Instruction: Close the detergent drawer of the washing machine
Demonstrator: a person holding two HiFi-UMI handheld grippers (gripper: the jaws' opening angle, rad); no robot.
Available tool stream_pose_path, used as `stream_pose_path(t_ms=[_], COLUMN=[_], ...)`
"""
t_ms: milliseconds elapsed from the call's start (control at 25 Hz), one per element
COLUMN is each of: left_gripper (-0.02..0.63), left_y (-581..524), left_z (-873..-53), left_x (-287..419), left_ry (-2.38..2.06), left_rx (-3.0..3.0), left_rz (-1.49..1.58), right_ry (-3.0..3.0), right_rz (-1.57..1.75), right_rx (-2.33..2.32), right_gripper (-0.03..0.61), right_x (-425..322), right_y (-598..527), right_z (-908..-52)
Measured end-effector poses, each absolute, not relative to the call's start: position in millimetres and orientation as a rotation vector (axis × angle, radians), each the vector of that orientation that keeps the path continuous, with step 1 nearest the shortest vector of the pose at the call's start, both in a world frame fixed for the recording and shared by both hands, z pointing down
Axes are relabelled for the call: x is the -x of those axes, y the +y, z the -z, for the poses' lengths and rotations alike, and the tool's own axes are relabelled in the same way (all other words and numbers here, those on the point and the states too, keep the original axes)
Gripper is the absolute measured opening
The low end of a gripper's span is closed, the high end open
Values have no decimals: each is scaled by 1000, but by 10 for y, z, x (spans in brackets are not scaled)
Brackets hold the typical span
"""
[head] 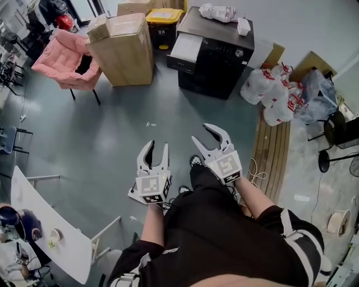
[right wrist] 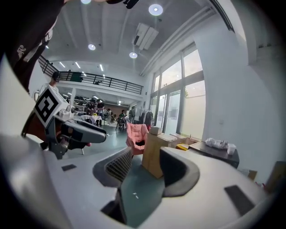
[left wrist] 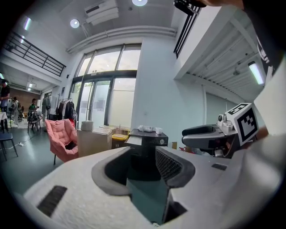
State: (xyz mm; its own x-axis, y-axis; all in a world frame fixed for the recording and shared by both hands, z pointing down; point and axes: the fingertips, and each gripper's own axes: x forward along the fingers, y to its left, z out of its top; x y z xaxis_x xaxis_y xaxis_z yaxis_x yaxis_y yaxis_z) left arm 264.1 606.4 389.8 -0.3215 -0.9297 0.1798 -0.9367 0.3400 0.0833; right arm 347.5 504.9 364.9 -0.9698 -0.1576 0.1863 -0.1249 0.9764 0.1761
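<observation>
The black washing machine stands far ahead across the grey floor, by the wall. Its detergent drawer sticks out pale at the upper left of its front. Both grippers hang in front of the person's legs, well short of the machine. My left gripper is open and empty. My right gripper is open wider, also empty. In the left gripper view the machine shows between the jaws of the left gripper, with the right gripper alongside. The right gripper view looks past its own jaws at a cardboard box.
A large cardboard box and a pink chair stand left of the machine, a yellow crate behind. White bags and a wooden pallet lie to the right. A white table is at the near left.
</observation>
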Motion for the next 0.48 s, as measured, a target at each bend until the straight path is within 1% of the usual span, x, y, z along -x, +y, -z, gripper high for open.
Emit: stream_pose_path(t_ms=[200, 480], left_gripper=[173, 172], left_y=[5957, 5390], left_z=[-4000, -4037], left_x=[-2424, -1776], left_ry=[-2407, -2434], left_rx=[-1666, -1651], left_rz=[-32, -39], right_ry=[-2894, -2933], right_rz=[199, 217], right_rx=[-228, -190], right_gripper=[201, 201], right_x=[-3306, -2644], right_y=[4806, 4296], right_z=[-3830, -3788])
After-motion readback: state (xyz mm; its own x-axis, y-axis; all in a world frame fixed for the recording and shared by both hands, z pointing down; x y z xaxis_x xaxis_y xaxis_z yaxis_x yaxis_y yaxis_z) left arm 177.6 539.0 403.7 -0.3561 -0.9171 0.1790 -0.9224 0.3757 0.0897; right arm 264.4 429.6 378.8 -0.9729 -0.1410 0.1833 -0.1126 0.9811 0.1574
